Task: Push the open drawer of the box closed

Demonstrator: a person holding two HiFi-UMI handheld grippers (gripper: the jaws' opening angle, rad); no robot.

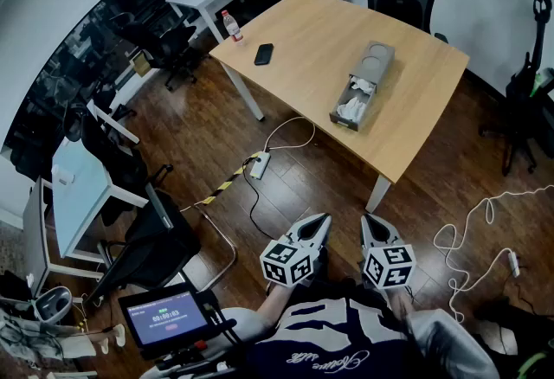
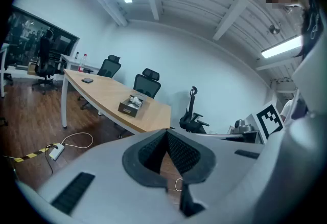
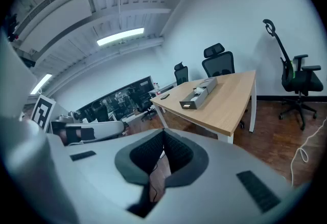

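Left tool [image 1: 324, 219], right tool [image 1: 365, 220]: jaws together, empty. Box [image 1: 374, 64] drawer [image 1: 353, 107] open on table [image 1: 303, 53], well apart.

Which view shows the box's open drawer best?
The head view: it looks down into the drawer, pulled out of the box, white items inside. Both gripper views show it small and distant, from a low angle, contents barely visible.
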